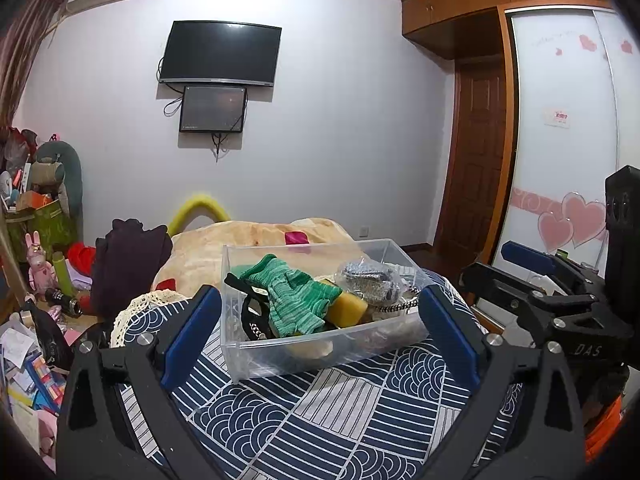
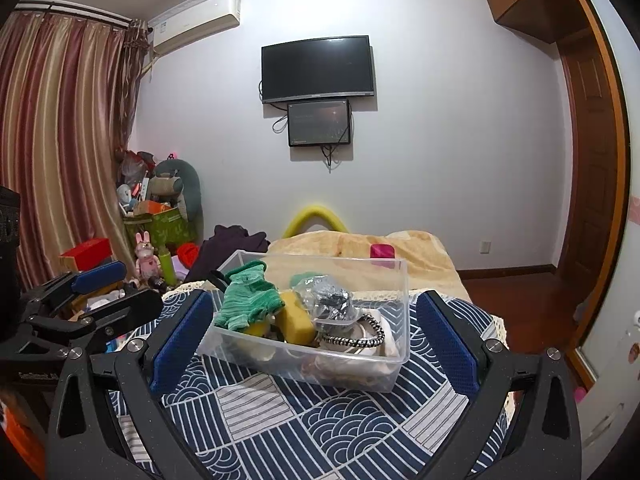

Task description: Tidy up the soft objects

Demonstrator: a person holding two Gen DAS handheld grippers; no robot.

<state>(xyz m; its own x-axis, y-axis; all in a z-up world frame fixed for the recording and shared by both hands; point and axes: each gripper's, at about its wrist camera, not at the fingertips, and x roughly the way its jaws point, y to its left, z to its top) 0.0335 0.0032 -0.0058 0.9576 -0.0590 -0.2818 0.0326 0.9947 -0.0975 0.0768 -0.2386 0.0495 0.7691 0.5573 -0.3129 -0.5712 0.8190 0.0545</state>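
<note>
A clear plastic bin [image 1: 280, 356] stands on the bed's blue patterned cover; it also shows in the right wrist view [image 2: 394, 280]. Inside lie green knitted gloves [image 1: 294, 296] [image 2: 246, 302], a yellow sponge [image 1: 347, 310] [image 2: 298, 322], a crumpled silver-grey bag [image 1: 370, 280] [image 2: 330, 300], a braided cord [image 2: 356, 336] and a black strap [image 1: 250, 312]. My left gripper [image 1: 320, 334] is open and empty, its jaws wide on either side of the bin, just short of it. My right gripper [image 2: 314, 338] is open and empty, held the same way; it also shows from the side in the left view [image 1: 532, 276].
A beige blanket [image 1: 240, 240] with a pink object [image 1: 297, 237] lies beyond the bin. Dark clothes [image 1: 128, 264] hang at the bed's left edge. Clutter and toys fill the floor at left [image 1: 36, 280]. Curtains [image 2: 60, 140], a wardrobe [image 1: 560, 120] and a door [image 1: 476, 168] surround the bed.
</note>
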